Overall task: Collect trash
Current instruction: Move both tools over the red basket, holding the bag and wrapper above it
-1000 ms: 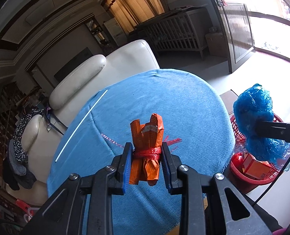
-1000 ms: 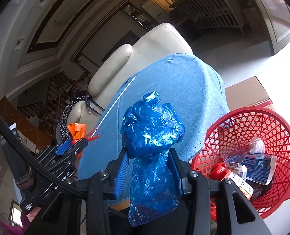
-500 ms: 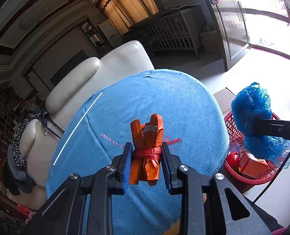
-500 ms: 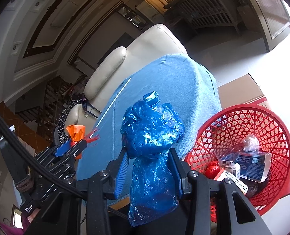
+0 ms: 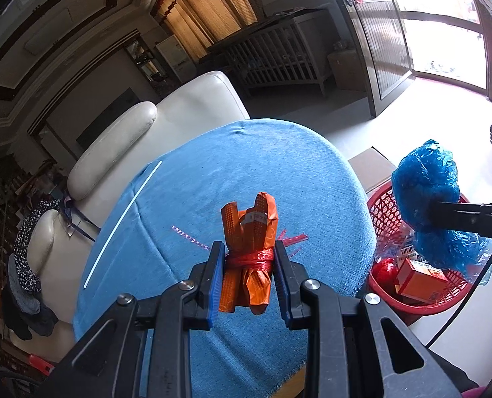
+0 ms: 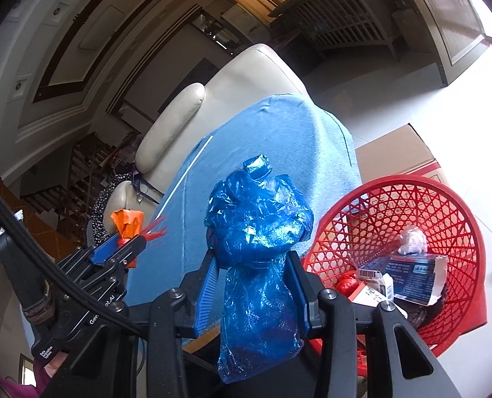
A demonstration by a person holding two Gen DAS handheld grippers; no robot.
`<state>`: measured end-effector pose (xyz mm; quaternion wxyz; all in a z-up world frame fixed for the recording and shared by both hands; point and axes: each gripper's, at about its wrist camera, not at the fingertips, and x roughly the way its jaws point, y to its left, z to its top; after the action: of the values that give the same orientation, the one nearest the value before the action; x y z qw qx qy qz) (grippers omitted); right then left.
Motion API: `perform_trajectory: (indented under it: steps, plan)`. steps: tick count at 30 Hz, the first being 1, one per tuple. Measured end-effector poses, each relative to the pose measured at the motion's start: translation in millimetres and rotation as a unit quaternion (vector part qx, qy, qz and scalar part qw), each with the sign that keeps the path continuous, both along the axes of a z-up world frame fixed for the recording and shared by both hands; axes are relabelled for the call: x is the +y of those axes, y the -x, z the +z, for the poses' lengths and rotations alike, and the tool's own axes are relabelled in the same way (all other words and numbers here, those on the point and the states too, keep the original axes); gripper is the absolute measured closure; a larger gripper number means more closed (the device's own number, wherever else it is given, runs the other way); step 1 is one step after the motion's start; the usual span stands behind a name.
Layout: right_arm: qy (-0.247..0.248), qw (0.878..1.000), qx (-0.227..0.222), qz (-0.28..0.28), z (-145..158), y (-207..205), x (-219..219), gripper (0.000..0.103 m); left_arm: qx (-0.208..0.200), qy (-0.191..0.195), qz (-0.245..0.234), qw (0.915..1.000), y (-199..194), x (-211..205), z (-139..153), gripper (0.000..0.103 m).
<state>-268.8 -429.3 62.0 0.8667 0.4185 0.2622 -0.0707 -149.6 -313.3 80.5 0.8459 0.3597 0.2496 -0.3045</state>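
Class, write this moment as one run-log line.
left gripper: shut on orange wrapper | right gripper: shut on blue bag | red basket: part-filled | white straw: on table

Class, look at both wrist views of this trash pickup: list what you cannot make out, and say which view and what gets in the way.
- Left wrist view: the red basket is partly covered by the blue bag and the right tongs.
- Right wrist view: print on the boxes in the basket is too small to read.
- Right wrist view: the blue bag's bottom end is partly lost against the dark area below it.
- Left wrist view: what the orange wrapper contains is hidden; it is tied shut.
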Motion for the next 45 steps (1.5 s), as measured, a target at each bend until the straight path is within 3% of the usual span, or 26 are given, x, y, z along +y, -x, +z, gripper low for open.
perform_trajectory:
  steps: [45]
  plan:
    - [-0.009, 0.998, 0.005, -0.063, -5, 48, -34, 0.06, 0.005, -0.013, -0.067, 0.9977, 34, -50, -3, 0.073]
